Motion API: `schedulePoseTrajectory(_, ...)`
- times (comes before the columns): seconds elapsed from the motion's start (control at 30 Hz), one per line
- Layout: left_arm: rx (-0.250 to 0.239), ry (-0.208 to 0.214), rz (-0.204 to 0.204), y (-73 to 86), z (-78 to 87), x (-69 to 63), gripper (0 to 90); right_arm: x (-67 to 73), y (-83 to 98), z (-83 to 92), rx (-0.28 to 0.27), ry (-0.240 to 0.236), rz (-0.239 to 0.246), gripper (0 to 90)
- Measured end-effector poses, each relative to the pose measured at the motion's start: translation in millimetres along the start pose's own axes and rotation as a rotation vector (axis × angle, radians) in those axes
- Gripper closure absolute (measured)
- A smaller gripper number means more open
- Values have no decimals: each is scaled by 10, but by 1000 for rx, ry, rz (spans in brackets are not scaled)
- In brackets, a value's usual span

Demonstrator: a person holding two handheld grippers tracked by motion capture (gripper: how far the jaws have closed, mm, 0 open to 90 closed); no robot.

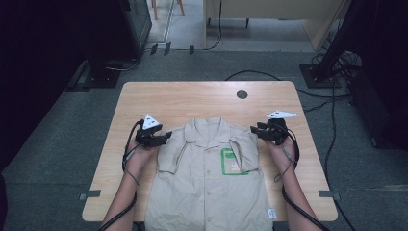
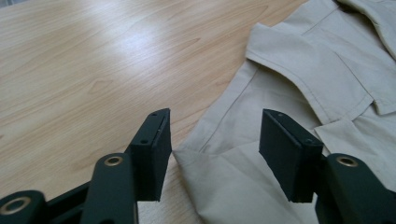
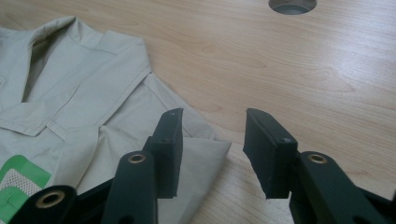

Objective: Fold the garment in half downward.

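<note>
A beige short-sleeved shirt [image 1: 207, 178] lies flat on the wooden table [image 1: 192, 98], collar away from me, with a green patch [image 1: 230, 161] on its chest. Both sleeves are folded in over the body. My left gripper [image 1: 166, 136] rests at the shirt's left shoulder. In the left gripper view its jaws [image 2: 215, 149] stand open over the folded sleeve edge of the shirt [image 2: 327, 70], pads clear of the cloth. My right gripper [image 1: 253, 130] sits at the right shoulder, jaws open [image 3: 212, 149] around the folded corner of the shirt [image 3: 84, 79], with the green patch [image 3: 18, 182] at the lower left.
A round cable hole [image 1: 242, 94] sits in the table's far middle, also seen as a grey hole [image 3: 293, 4]. Bare wood surrounds the shirt on the left, right and far sides. Cables and stands stand on the grey floor beyond the table.
</note>
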State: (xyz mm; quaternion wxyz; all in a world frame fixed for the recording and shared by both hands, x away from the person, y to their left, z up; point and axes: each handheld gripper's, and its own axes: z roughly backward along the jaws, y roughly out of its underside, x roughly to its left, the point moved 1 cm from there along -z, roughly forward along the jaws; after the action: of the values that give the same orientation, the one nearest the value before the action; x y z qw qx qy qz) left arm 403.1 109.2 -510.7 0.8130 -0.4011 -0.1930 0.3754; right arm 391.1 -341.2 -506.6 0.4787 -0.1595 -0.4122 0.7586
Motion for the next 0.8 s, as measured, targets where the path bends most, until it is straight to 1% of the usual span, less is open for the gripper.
schedulePoseTrajectory(0.03, 9, 0, 6, -9, -9, -3, 406, 8, -4, -10, 9, 0, 10, 545)
schedulePoseTrajectory(0.07, 9, 0, 6, -9, -9, -3, 374, 8, -4, -10, 9, 0, 10, 545)
schedulePoseTrajectory(0.1, 17, 7, 10, -12, -17, -3, 374, 22, -7, -24, 20, -4, 20, 545)
schedulePoseTrajectory(0.2, 25, 19, 20, -13, -37, -4, 311, 46, -11, -40, 29, 2, 33, 523)
schedulePoseTrajectory(0.23, 14, 27, 17, -16, -42, -11, 296, 52, -13, -49, 32, -3, 34, 508)
schedulePoseTrajectory(0.27, 14, 27, 17, -16, -42, -11, 290, 52, -13, -49, 32, -3, 34, 508)
schedulePoseTrajectory(0.3, 9, 33, 5, -23, -45, -21, 290, 60, -14, -56, 44, -5, 38, 506)
schedulePoseTrajectory(0.33, 9, 33, 5, -23, -45, -21, 271, 60, -14, -56, 44, -5, 38, 506)
schedulePoseTrajectory(0.37, 16, 38, 6, -29, -51, -28, 271, 64, -16, -59, 49, -12, 34, 501)
schedulePoseTrajectory(0.4, 17, 51, -3, -36, -53, -34, 258, 69, -21, -63, 52, -27, 30, 493)
schedulePoseTrajectory(0.43, 17, 51, -3, -36, -53, -34, 246, 75, -25, -65, 57, -28, 35, 488)
schedulePoseTrajectory(0.47, 18, 60, -3, -40, -56, -37, 246, 75, -25, -65, 57, -28, 35, 488)
schedulePoseTrajectory(0.53, 8, 94, -1, -39, -55, -36, 231, 85, -36, -70, 63, -22, 51, 470)
schedulePoseTrajectory(0.57, 2, 87, -1, -38, -55, -39, 231, 87, -40, -71, 67, -12, 58, 468)
schedulePoseTrajectory(0.6, -5, 84, -1, -38, -56, -44, 231, 83, -46, -75, 71, -20, 53, 468)
schedulePoseTrajectory(0.63, -11, 95, 4, -38, -57, -52, 211, 82, -51, -75, 71, -24, 45, 468)
schedulePoseTrajectory(0.73, -5, 81, 4, -42, -60, -70, 222, 87, -67, -82, 73, -26, 51, 467)
schedulePoseTrajectory(0.8, 8, 81, -1, -47, -66, -70, 230, 98, -76, -86, 73, -27, 55, 456)
